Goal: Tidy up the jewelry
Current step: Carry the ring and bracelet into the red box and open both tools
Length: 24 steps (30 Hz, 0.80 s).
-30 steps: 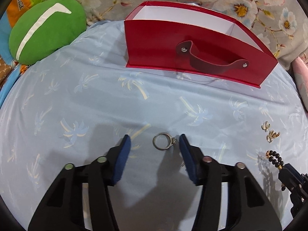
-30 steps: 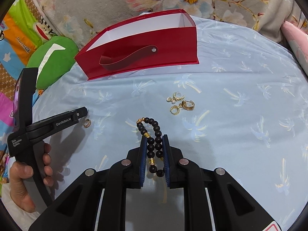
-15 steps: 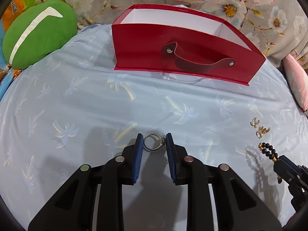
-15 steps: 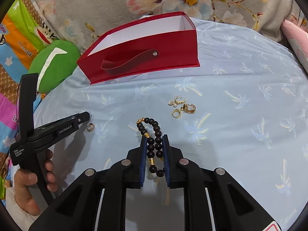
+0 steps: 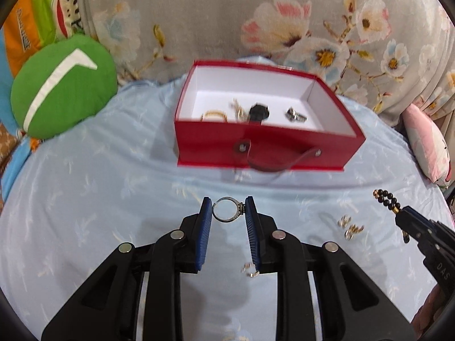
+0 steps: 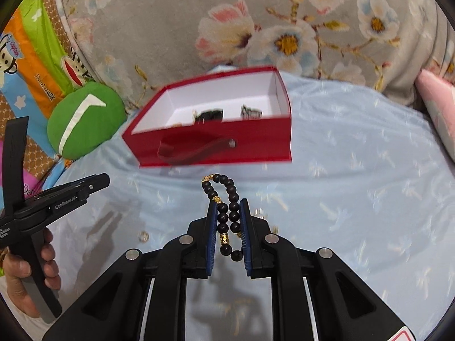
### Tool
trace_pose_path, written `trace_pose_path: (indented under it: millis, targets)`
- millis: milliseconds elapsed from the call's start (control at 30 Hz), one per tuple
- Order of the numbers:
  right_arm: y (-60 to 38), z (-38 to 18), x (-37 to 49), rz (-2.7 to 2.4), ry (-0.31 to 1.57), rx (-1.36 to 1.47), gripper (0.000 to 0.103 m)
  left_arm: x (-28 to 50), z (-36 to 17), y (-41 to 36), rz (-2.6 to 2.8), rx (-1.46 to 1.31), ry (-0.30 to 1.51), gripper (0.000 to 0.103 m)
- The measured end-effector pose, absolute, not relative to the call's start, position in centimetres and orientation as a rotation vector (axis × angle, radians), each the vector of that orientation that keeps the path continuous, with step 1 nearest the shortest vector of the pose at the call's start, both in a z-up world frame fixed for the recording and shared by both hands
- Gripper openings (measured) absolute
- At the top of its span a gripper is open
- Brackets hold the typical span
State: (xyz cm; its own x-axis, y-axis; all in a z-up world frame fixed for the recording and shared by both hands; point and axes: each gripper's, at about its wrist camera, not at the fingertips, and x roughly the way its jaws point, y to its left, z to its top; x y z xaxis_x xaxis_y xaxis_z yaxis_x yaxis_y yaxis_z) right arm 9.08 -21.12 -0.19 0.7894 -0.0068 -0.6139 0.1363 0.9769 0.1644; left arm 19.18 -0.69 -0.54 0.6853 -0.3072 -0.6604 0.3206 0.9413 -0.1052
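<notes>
My left gripper (image 5: 228, 199) is shut on a silver ring (image 5: 227, 219), held off the light blue cloth (image 5: 99, 199). My right gripper (image 6: 227, 201) is shut on a black bead bracelet (image 6: 227, 187) with gold beads, whose loop sticks out past the fingertips. Ahead stands an open red box (image 5: 267, 142) with a strap handle. Inside it lie a gold bangle (image 5: 213, 115), a black piece (image 5: 258, 112) and a silver ring (image 5: 295, 116). Gold earrings (image 5: 351, 228) lie on the cloth to the right, and a small gold piece (image 5: 250, 271) lies under my left fingers.
A green round cushion (image 5: 62, 85) sits at the left of the box, and a pink pillow (image 5: 426, 142) at the right. Floral fabric (image 5: 284, 22) rises behind the box. A person's hand (image 6: 28, 270) holds the left gripper's handle.
The left jaws closed on the ring. Both grippers then rose off the cloth with the ring and the bracelet, and the inside of the box came into view.
</notes>
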Motion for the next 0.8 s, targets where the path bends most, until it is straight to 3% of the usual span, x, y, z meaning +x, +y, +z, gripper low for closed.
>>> trace_pose_path:
  millis: [433, 800]
  targets:
    - [-23.0, 7.4, 18.5, -0.062, 0.556, 0.115, 0.015, 27.1, 5.9, -3.2, -0.329, 0.073, 0.632, 0.023]
    - [-26.0, 7.6, 31.0, -0.073, 0.648, 0.120, 0.014, 37.4, 7.4, -7.5, -0.311, 0.135, 0.625, 0.023]
